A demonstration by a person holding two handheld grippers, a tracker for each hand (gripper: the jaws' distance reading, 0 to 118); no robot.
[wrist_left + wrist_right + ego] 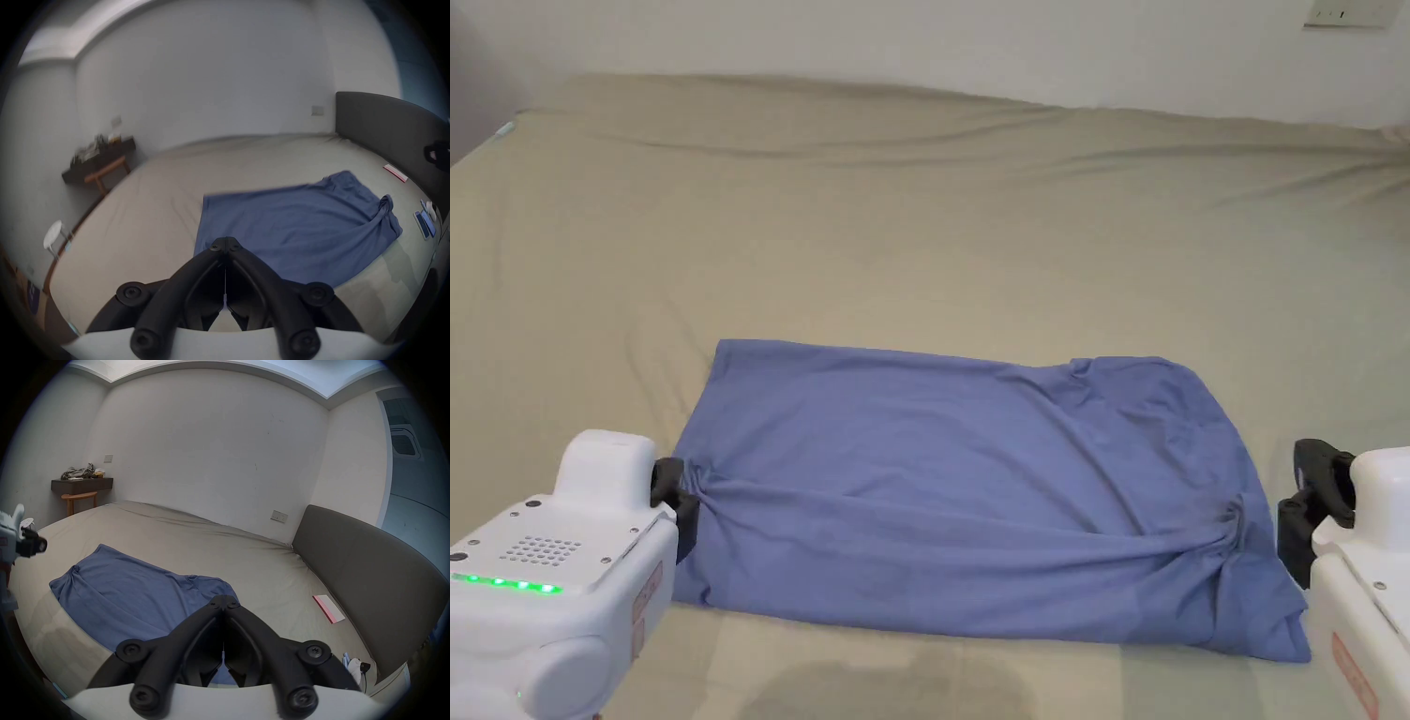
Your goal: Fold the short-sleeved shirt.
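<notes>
Both hand-held grippers, left (678,502) and right (1298,525), are closed empty beside the blue shirt (975,497).

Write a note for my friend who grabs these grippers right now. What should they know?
Left gripper: jaws shut, at the blue shirt's left end, no cloth seen between them.
Right gripper: jaws shut, just off the shirt's right end.
Shirt: lies on the bed, puckered at both ends.
Done: it looks folded into a wide band.
Left: probably smooth it, then fold end over end.
</notes>
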